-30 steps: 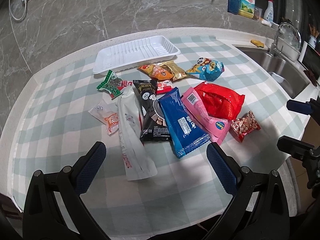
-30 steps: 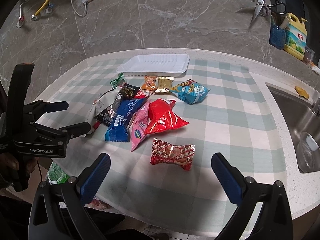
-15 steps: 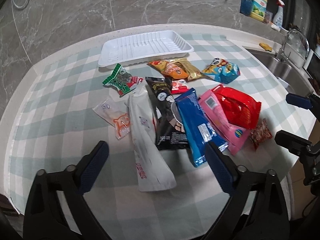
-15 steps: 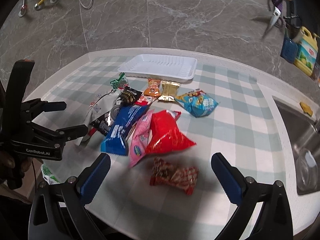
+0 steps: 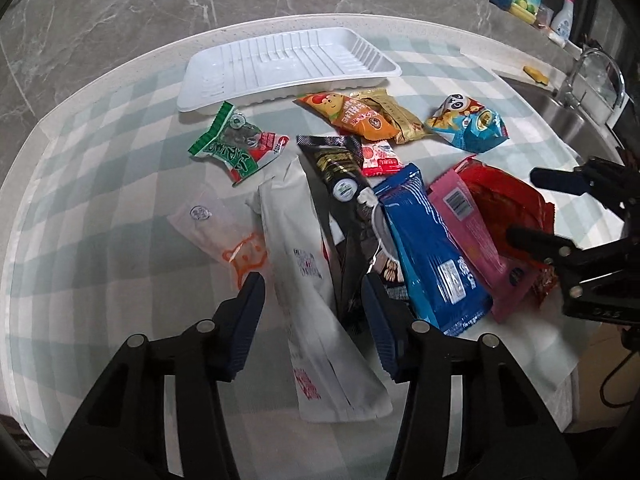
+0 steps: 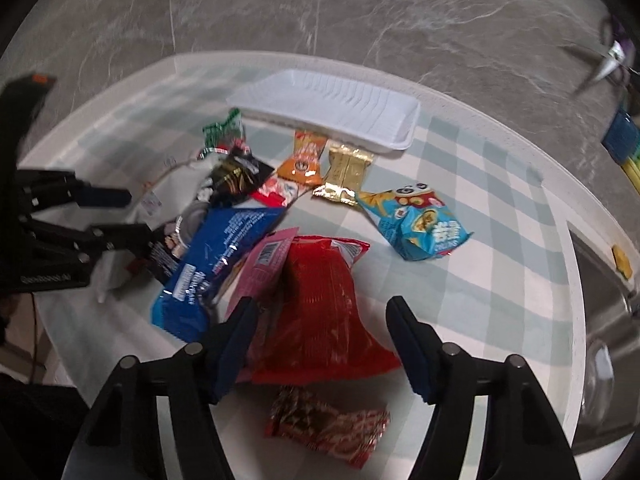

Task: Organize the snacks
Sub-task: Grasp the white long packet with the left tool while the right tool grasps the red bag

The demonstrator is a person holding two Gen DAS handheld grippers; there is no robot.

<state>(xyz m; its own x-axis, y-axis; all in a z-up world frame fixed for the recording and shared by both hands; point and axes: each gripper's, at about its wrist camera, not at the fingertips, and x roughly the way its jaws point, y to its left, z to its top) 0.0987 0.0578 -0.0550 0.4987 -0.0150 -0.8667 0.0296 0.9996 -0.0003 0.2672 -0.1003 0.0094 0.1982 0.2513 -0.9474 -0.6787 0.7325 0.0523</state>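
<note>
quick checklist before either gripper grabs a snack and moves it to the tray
1. White tray free of snacks: ok.
2. White packet between the left gripper jaws: ok, jaws closing around it.
3. Left pads pressing the white packet: cannot tell.
4. Red bag between the right gripper jaws: ok, jaws closing, pads not on it yet.
5. Neighbours clear of the grips: not ok, black packet lies against the white one, pink packet beside the red bag.
6. Grippers apart from each other: ok.
</note>
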